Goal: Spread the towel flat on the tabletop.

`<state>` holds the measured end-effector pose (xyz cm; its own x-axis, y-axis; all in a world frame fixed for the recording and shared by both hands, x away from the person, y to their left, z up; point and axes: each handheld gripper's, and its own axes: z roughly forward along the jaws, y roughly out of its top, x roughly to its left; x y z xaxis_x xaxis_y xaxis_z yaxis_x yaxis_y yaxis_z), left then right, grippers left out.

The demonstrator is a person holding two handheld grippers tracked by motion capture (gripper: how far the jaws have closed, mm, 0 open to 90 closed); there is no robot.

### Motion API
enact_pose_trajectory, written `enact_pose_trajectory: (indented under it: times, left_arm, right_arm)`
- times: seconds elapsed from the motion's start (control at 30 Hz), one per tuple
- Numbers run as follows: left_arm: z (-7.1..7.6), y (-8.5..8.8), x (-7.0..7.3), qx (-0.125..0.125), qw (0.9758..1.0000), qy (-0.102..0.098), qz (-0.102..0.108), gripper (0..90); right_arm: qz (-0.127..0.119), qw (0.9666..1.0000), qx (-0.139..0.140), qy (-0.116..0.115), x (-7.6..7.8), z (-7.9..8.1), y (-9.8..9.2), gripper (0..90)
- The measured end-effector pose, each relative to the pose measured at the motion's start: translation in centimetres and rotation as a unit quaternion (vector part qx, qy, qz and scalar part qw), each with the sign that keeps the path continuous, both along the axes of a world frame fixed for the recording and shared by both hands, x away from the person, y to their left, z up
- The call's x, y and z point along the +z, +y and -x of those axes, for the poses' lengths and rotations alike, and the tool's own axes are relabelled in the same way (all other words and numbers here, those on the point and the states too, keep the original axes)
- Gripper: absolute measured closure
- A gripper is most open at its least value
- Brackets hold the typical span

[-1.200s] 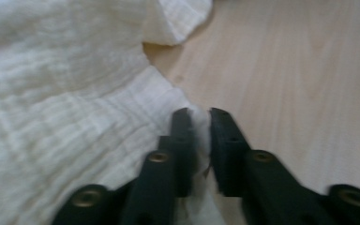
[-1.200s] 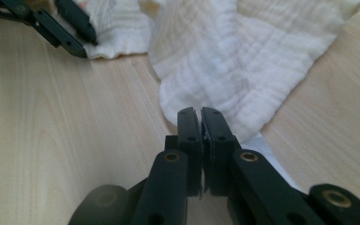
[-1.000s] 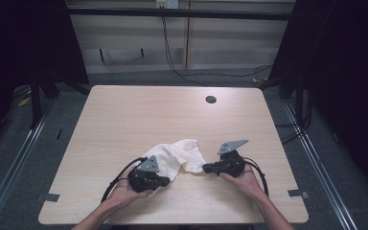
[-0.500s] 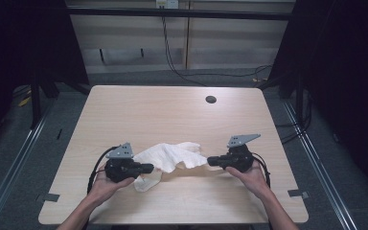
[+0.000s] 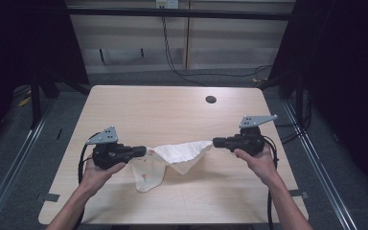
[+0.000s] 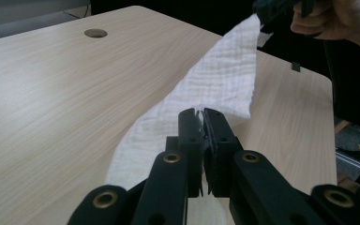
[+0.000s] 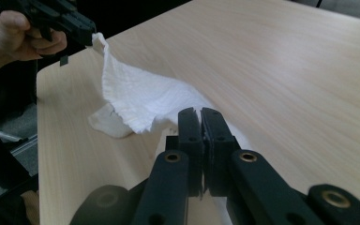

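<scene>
Pale wood-grain table (image 5: 139,110) fills the working area, with dark floor and metal rails on both sides and a small round hole (image 5: 211,99) near its far edge. We hold the left gripper (image 5: 143,151) level above the near left part of the table, its jaws pressed tight on one corner of the white cloth (image 5: 179,154). We hold the right gripper (image 5: 215,142) level above the near right part, its jaws likewise clamped on the opposite corner. The cloth spans the gap between the two grippers, raised off the surface along its upper edge. Its lower fold hangs down and rests on the table just below the left gripper, where a small red mark (image 5: 144,177) shows on the fabric. In the left gripper view the cloth (image 6: 215,89) runs from our closed jaws toward the other gripper.
</scene>
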<state>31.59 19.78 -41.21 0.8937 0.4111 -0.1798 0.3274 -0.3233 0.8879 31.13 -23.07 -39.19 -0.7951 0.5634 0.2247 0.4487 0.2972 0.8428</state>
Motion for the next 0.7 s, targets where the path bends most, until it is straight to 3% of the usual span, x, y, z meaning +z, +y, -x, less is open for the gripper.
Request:
enact_pose_trajectory:
  times: [0.1,0.3,0.4,0.5,0.67,0.7]
  left_arm:
    - [-0.1,0.3,0.5,0.002,0.9999,-0.001,0.011,87.0]
    - [-0.3,1.1,2.9,0.018,0.9993,-0.021,0.023,87.0]
    - [-0.3,1.1,3.9,0.011,0.9995,-0.027,0.016,87.1]
    - [-0.1,1.4,5.1,0.012,0.9989,-0.032,0.033,87.1]
    - [0.1,1.4,6.2,0.014,0.9984,-0.042,0.034,87.1]
    - [0.3,1.6,7.0,0.016,0.9979,-0.050,0.039,87.1]
  right_arm:
    - [0.003,1.0000,-0.004,-0.006,1.1,-0.1,-0.2,87.7]
    - [-0.002,0.9998,-0.009,-0.020,3.1,0.1,-0.8,87.7]
    - [-0.008,0.9997,-0.008,-0.021,3.8,0.3,-0.9,87.7]
    - [-0.005,0.9998,-0.002,-0.021,4.7,0.7,-0.9,87.7]
    - [-0.009,0.9994,-0.001,-0.033,6.4,1.5,-1.0,87.7]
    - [-0.011,0.9992,-0.002,-0.040,6.8,1.8,-1.0,87.7]
